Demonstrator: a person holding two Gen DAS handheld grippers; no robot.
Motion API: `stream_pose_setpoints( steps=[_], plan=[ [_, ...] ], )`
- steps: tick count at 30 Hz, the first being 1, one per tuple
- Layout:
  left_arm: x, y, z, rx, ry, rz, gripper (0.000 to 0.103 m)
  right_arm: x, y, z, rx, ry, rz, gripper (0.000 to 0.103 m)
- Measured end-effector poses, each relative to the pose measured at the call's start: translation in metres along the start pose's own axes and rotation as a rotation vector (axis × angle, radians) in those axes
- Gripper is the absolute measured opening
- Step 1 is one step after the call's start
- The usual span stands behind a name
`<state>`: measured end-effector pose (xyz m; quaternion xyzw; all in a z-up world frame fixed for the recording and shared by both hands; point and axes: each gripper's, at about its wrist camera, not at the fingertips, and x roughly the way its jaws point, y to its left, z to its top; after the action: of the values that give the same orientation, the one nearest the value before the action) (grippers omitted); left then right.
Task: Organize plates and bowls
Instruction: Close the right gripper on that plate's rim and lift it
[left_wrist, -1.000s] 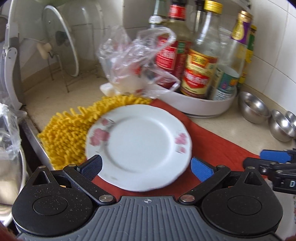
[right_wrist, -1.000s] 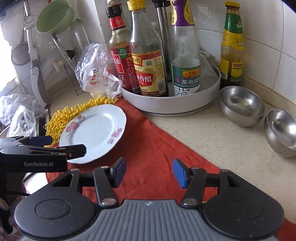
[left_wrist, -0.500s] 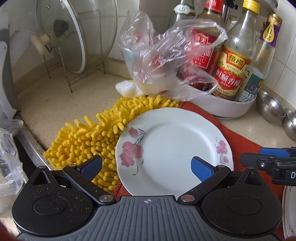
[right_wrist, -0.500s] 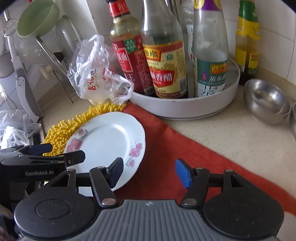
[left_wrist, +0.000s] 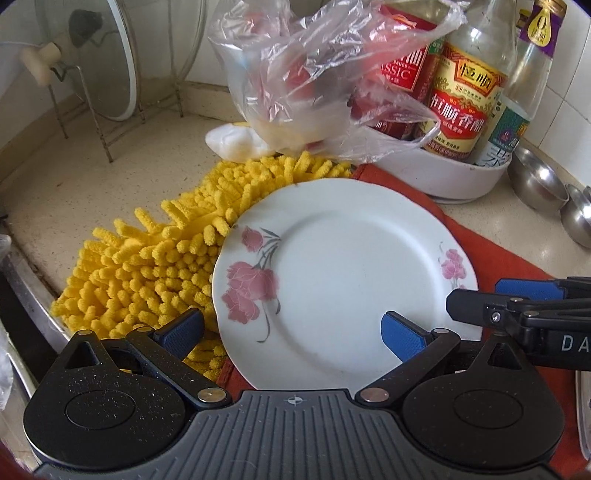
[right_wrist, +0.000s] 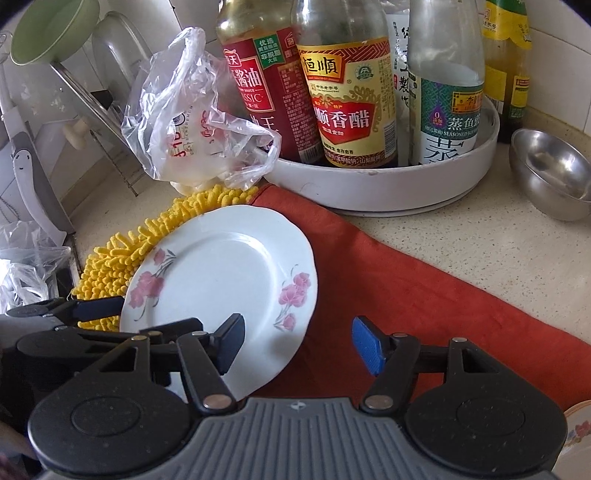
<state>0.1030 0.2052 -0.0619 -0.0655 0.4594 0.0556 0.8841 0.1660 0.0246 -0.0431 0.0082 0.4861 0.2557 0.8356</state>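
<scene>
The plate (left_wrist: 343, 273) is lying flat just beyond the left gripper (left_wrist: 291, 332), straight ahead of its fingers, with the near rim sitting between the two blue pads (left_wrist: 402, 336). Being round, it is offering no long axis to line up on, so any part of the near rim is serving as a grip point. The left gripper's fingers are standing wide apart, holding nothing. The right gripper (right_wrist: 297, 339) is hovering just to the right, its fingers also apart and empty, with only its left pad over the plate's right edge, so the left is looking nearer and better centred.

The plate is white with a scalloped rim and pink flowers, resting partly on the yellow mat (left_wrist: 147, 258) at its left and partly on the red cloth (right_wrist: 388, 288). It may be tilting slightly, though the fisheye is making that hard to judge. Steel bowls (right_wrist: 550, 173) are sitting far right.
</scene>
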Motion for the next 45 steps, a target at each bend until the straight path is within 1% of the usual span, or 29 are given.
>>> stream_pose_setpoints(
  steps=[6,9,15,17,19,20,21,24,28,30,35,39,42,45],
  plan=[
    [0.004,0.007,0.002,-0.003,0.003,-0.022,0.103,0.005,0.002,0.001,0.034,0.004,0.006,0.064],
    [0.003,0.009,0.002,0.007,0.000,-0.027,0.103,0.005,0.004,0.002,0.041,-0.015,-0.001,0.064],
    [0.003,0.011,0.004,0.025,0.003,-0.041,0.103,0.006,0.004,0.006,0.069,-0.023,0.002,0.064],
    [0.003,0.011,0.003,0.026,0.003,-0.044,0.103,0.008,0.007,0.008,0.058,-0.020,-0.003,0.064],
    [0.002,0.010,0.002,0.036,0.001,-0.046,0.103,0.012,0.011,0.009,0.037,-0.012,-0.016,0.056],
    [0.002,0.010,0.002,0.039,0.000,-0.046,0.103,0.016,0.012,0.009,0.028,0.000,-0.013,0.046],
    [0.002,0.010,0.002,0.039,0.000,-0.047,0.103,0.019,0.013,0.009,0.027,0.016,-0.010,0.046],
    [0.002,0.008,0.001,0.044,-0.003,-0.051,0.102,0.024,0.015,0.008,0.023,0.027,-0.017,0.046],
    [0.001,0.002,0.002,0.066,-0.003,-0.073,0.100,0.026,0.014,0.011,0.037,0.034,-0.005,0.046],
    [0.001,-0.004,0.002,0.080,-0.005,-0.061,0.101,0.027,0.011,0.012,0.049,0.039,0.005,0.046],
    [-0.007,-0.003,-0.001,0.065,0.017,-0.086,0.099,0.014,0.011,0.005,0.058,0.049,0.011,0.046],
    [-0.012,0.001,-0.008,0.069,0.012,-0.109,0.099,0.006,0.005,0.000,0.084,0.052,0.034,0.045],
    [-0.011,0.010,-0.007,0.043,0.009,-0.090,0.099,0.005,0.002,0.001,0.092,0.034,0.025,0.045],
    [-0.007,0.017,-0.003,0.016,-0.001,-0.062,0.098,0.010,0.003,0.002,0.097,0.038,0.035,0.045]
  ],
)
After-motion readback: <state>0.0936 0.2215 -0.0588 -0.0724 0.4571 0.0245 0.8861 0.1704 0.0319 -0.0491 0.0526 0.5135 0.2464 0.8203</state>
